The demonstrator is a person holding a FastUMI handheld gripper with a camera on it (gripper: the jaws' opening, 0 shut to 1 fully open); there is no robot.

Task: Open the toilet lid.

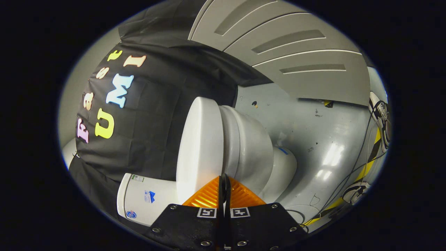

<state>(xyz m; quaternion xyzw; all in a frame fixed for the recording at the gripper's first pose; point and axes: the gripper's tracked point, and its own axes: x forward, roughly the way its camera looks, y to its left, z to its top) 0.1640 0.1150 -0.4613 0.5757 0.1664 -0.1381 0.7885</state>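
Observation:
The view is rolled on its side, so the white toilet point(244, 146) appears tipped over. Its lid point(198, 146) lies flat down on the seat and bowl. The white tank point(143, 198) stands behind the lid, against the black cloth wall. My gripper point(224, 178) is shut, its two fingers pressed together with nothing between them. The fingertips point(219, 184) sit right at the front rim of the toilet, at the seam where the lid meets the bowl. I cannot tell whether they touch the rim.
The shiny grey floor point(324, 139) spreads beyond the bowl. Black cables point(352, 174) and yellow-black tape point(369, 160) run along it. A person's sneakers point(381, 116) stand past the tape. A grey panelled wall point(296, 52) rises behind.

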